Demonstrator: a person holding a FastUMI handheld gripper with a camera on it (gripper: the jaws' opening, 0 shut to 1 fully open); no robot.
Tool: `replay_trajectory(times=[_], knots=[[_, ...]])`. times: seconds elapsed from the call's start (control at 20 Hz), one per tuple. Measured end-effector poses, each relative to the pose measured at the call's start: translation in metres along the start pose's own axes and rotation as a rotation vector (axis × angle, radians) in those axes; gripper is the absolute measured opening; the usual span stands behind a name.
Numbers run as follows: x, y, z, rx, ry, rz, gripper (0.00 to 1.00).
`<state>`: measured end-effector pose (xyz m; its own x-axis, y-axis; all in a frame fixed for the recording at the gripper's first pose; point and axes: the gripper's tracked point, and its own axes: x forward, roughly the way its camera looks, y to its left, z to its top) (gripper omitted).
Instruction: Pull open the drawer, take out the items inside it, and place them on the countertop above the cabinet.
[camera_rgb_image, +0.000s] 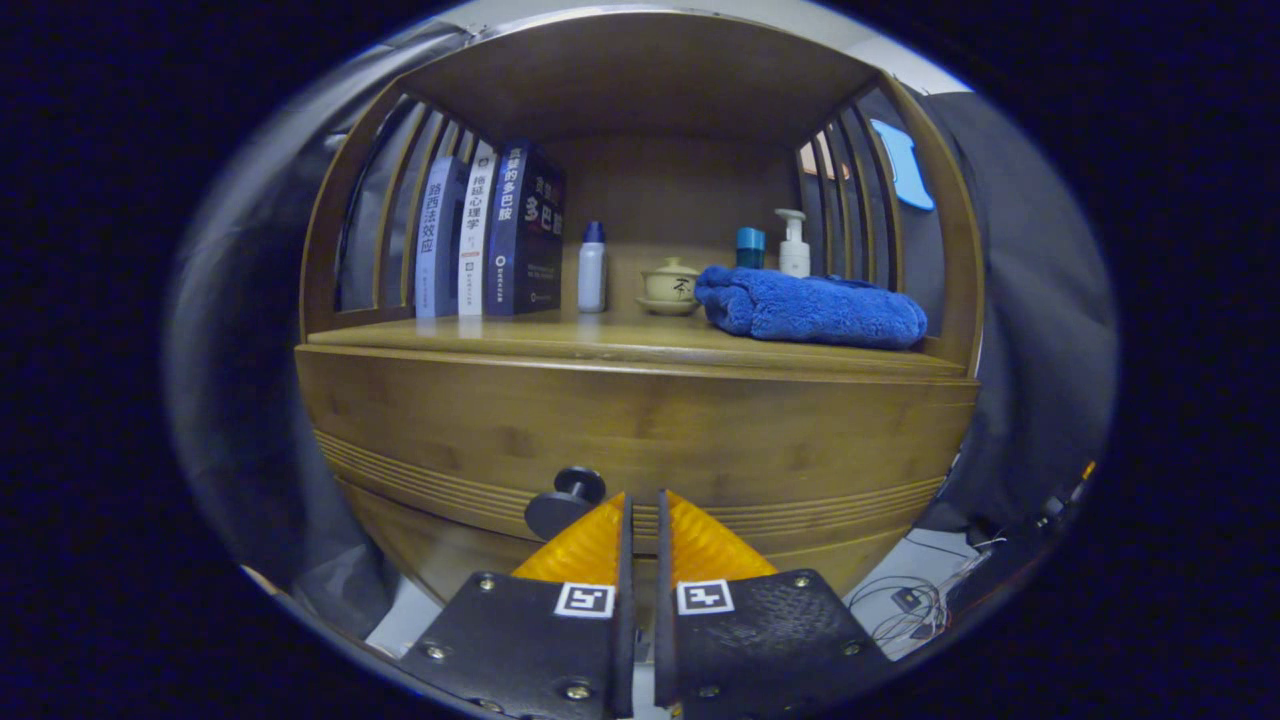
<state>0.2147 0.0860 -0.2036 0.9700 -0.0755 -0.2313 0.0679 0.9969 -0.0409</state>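
Gripper (641, 500) sitting at the bottom middle of the frame, fingers nearly pressed together with just a thin slit between them, gripping nothing. Pointing at the wooden cabinet (420, 420), tips hovering right in front of the drawer front (760, 450).

Drawer looking fully closed, so whatever's inside is staying hidden for now. Dark round knob (568, 497) sticking out just to the left of the fingertips, lower middle of the frame, beside them rather than between them. Can't tell if the left finger is brushing it or just close.

Up on the countertop (600, 335), across the middle of the frame: three books (490, 235) standing upright at the left, then a small white bottle with a blue cap (592, 268), a little lidded teacup on a saucer (670, 287), and a folded blue towel (810, 308) taking up the right side, with a pump bottle (794, 245) and a blue-capped container (750, 247) behind it.

Guessing at what could go wrong from here:
- Jaws this narrow aren't fitting around that knob, so pushing in as is would probably just be bumping it or sliding off
- Being offset to the right means missing the knob entirely without shifting left first
- Grabbing only the rim of the knob could mean slipping off mid-pull
- Countertop already looking crowded, so setting stuff down later is risking knocking the teacup or the bottle, best free spot seeming to be the front edge
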Motion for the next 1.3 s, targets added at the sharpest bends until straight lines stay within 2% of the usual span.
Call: replay_trajectory(times=[1.2, 1.3], knots=[[-0.0056, 0.0011, -0.0036, 0.022, -0.016, 0.012, 0.10], [-0.0076, 0.0007, -0.0029, 0.036, -0.017, 0.017, 0.16]])
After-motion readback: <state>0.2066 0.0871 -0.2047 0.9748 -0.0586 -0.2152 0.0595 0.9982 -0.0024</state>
